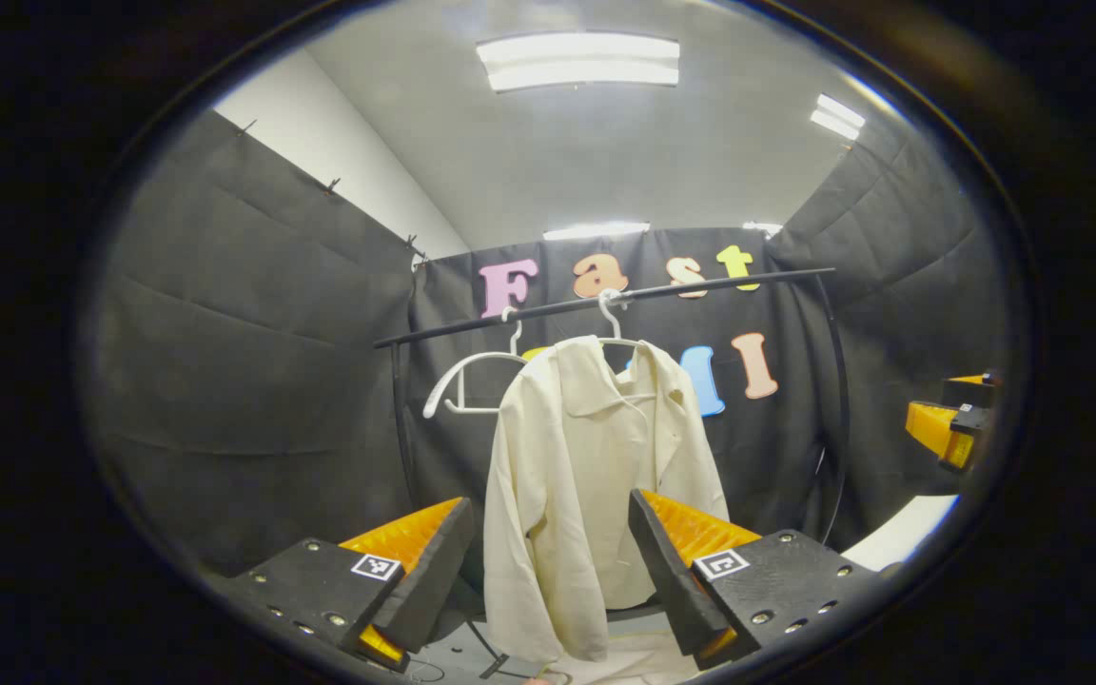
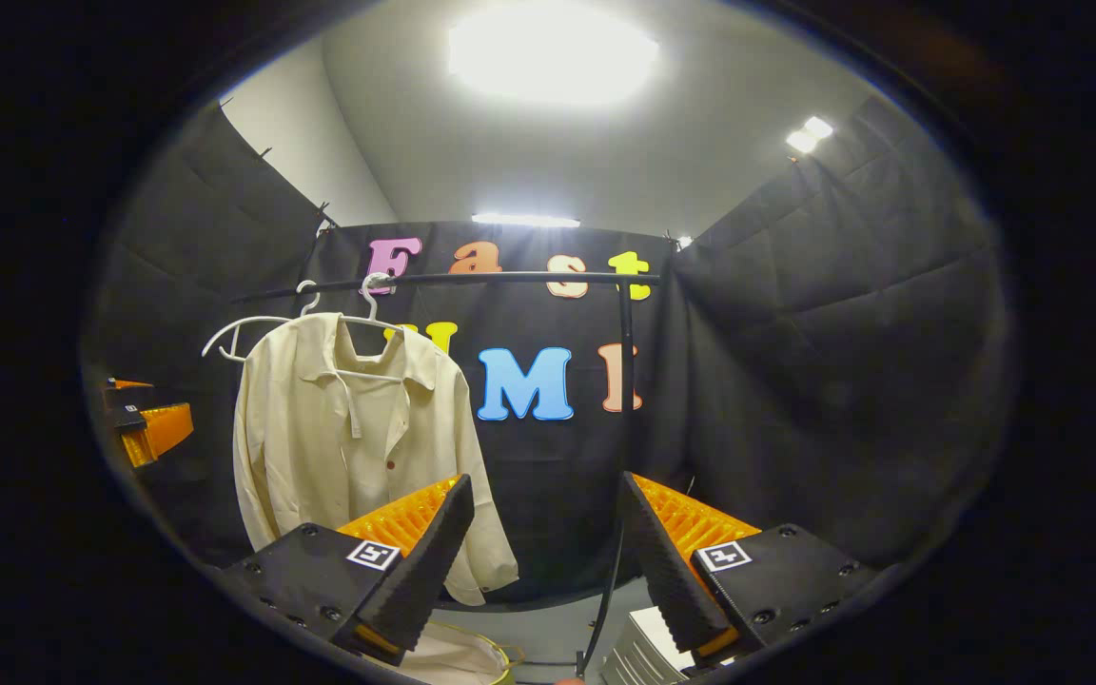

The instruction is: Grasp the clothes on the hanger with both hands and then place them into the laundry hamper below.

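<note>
A cream long-sleeved shirt (image 1: 586, 447) hangs on a white hanger (image 1: 613, 314) from a black rail (image 1: 700, 285). In the left gripper view it is straight ahead, beyond my open left gripper (image 1: 550, 501), whose fingers hold nothing. In the right gripper view the shirt (image 2: 339, 428) hangs to the left of centre, farther back than my open right gripper (image 2: 546, 480), which is also bare. Each gripper shows small at the edge of the other's view: the right gripper (image 1: 952, 423) and the left gripper (image 2: 148, 423). The laundry hamper (image 2: 486, 655), pale inside, sits low beneath the shirt.
An empty second white hanger (image 1: 467, 381) hangs on the rail left of the shirt. The rail's upright post (image 2: 624, 381) stands right of the shirt. A white ribbed object (image 2: 643, 652) lies on the floor beside the hamper. Black cloth walls close in on three sides.
</note>
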Action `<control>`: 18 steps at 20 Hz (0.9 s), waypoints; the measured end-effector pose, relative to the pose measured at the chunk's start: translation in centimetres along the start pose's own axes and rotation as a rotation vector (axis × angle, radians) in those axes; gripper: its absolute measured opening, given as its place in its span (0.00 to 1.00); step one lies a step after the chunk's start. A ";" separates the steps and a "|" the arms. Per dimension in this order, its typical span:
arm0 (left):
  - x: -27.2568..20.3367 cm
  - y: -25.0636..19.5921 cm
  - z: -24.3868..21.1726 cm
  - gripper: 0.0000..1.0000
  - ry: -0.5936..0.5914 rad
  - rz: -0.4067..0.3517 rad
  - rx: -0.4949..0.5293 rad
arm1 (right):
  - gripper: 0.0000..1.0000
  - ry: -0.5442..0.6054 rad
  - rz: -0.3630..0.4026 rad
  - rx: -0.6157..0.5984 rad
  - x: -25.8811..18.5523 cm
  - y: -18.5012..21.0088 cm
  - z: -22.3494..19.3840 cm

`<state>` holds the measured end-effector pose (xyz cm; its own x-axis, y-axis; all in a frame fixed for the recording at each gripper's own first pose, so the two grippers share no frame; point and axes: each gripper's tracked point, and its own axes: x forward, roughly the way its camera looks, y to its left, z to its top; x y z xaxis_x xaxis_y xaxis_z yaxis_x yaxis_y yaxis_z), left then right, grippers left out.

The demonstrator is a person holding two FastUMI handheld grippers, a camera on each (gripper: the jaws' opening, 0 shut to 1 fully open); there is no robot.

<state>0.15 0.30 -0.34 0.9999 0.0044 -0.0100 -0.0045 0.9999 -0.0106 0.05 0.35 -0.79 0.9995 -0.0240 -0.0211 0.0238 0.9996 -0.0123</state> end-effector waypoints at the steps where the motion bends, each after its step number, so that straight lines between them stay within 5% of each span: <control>1: 0.1 0.0 0.0 0.95 0.004 -0.001 -0.001 | 0.97 0.003 0.001 -0.001 0.0 0.2 0.0; 18: 3.5 -1.5 1.3 0.95 -0.018 -0.002 -0.024 | 0.98 -0.027 0.137 0.019 5.5 6.9 1.1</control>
<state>3.71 -1.15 0.99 1.0000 0.0024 0.0085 -0.0021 0.9994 -0.0343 5.69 7.12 0.12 0.9937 0.1123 0.0056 -0.1124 0.9936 0.0075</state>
